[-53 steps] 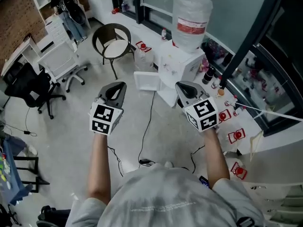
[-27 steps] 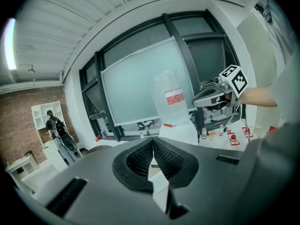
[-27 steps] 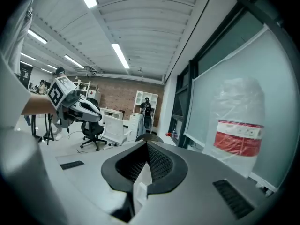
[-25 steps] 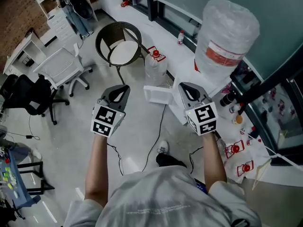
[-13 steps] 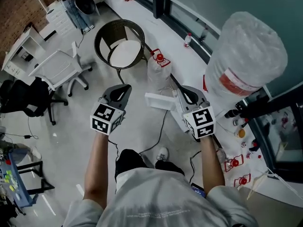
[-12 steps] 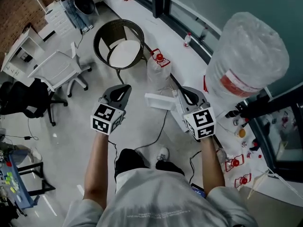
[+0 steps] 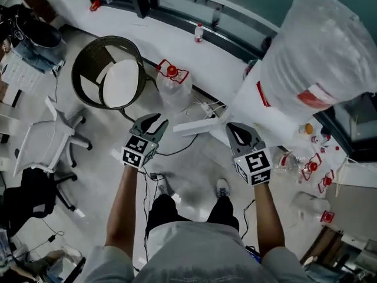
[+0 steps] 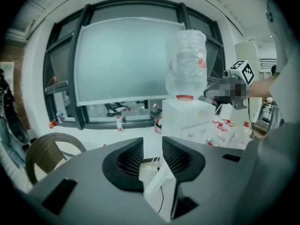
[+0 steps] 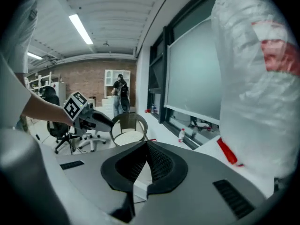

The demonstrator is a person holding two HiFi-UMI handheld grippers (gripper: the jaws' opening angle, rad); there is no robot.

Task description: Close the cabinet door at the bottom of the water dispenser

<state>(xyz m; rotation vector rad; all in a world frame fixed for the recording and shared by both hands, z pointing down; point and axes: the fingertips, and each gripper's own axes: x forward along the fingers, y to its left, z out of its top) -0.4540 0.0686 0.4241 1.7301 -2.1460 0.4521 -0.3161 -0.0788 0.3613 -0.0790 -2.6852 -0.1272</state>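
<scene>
Down come the left gripper (image 7: 154, 120), jaws just opening with nothing gripped, and the right gripper (image 7: 238, 128), jaws closed, near the cabinet door (image 7: 196, 127).

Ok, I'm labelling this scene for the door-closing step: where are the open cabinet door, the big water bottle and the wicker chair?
cabinet door (image 7: 195, 127), head view, middle of the swung-out white panel.
water bottle (image 7: 330, 46), head view, its crinkled clear side.
wicker chair (image 7: 121, 82), head view, its pale seat.
</scene>
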